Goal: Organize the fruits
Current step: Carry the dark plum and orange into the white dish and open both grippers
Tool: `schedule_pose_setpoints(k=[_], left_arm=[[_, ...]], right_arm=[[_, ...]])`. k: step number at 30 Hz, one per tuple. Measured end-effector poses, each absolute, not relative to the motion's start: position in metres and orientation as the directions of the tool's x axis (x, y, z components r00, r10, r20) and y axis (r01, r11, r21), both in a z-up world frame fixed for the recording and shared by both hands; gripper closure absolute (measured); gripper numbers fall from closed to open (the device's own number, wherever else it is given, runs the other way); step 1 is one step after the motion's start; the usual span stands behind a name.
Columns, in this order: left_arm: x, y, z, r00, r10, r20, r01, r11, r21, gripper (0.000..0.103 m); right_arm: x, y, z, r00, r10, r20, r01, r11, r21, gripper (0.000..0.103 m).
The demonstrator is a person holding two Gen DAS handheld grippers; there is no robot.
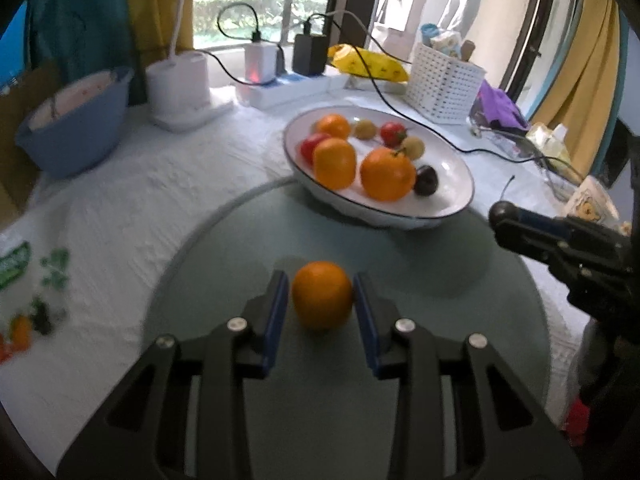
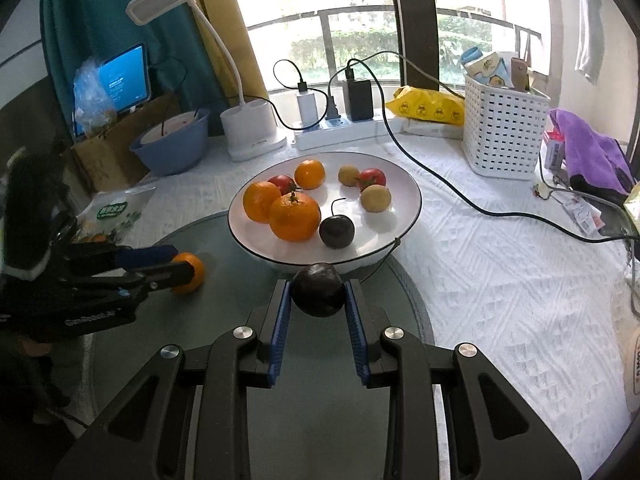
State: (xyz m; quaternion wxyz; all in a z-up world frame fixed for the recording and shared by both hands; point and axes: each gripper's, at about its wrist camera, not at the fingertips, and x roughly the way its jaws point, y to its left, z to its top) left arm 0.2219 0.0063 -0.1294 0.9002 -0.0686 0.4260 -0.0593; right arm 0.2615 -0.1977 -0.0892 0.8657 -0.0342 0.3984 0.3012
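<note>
On the glass mat, an orange sat between the blue pads of the left gripper; the right pad touched it, the left showed a thin gap, so whether it was gripped I could not tell. Just before the plate, the right gripper held a dark plum clamped between its pads. Oranges, red fruits, yellowish fruits and another plum lay in the plate.
</note>
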Motion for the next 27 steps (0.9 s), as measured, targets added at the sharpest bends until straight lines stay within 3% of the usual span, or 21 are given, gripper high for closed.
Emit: schedule_pose_setpoints(k=[8, 27], left_arm=[[0.227, -0.002, -0.135, 0.618, -0.176, -0.766, 0.059, 0.982, -0.177, 0.07], [0.247, -0.029, -0.092, 0.678, -0.209, -0.705, 0.138, 0.978, -0.158, 0.07]], right_arm=[[0.257, -0.204, -0.09, 0.506, 0.491, -0.709, -0.535, 0.823, 0.188, 0.073], [0.279, -0.213, -0.082, 0.528, 0.497, -0.688, -0.532, 0.826, 0.189, 0.073]])
